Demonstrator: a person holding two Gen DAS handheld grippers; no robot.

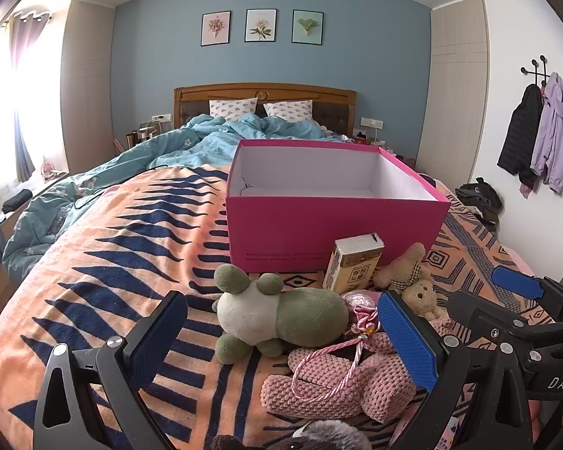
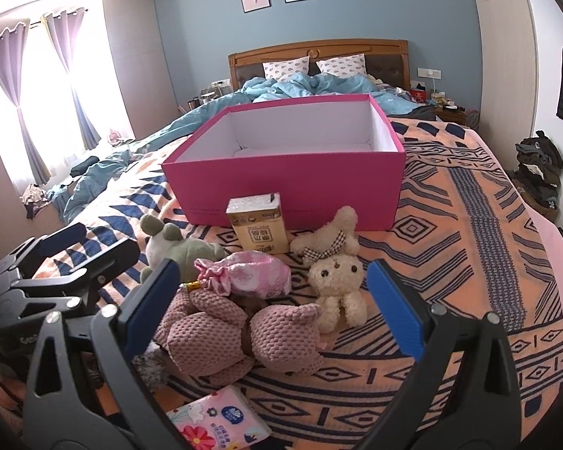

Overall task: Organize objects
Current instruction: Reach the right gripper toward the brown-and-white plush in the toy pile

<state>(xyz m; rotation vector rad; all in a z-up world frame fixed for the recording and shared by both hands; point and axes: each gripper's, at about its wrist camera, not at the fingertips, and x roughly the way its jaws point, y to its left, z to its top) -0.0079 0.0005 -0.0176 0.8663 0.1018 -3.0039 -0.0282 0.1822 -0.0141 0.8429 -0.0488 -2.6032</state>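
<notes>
We hold the left gripper (image 1: 281, 341) and the right gripper (image 2: 274, 300) with jaws spread wide and nothing pinched, both hanging above a heap of toys on the bed (image 2: 469, 247). The green plush frog (image 1: 277, 315) lies between the left gripper's fingers, beside a pink knitted toy (image 2: 244, 337) and a pink satin pouch (image 2: 255, 273). A cream bunny (image 2: 337, 273) lies near a small gold carton (image 2: 259, 225), which stands just before the open pink box (image 2: 289, 187). A floral tissue pack (image 2: 217, 423) lies nearest us.
</notes>
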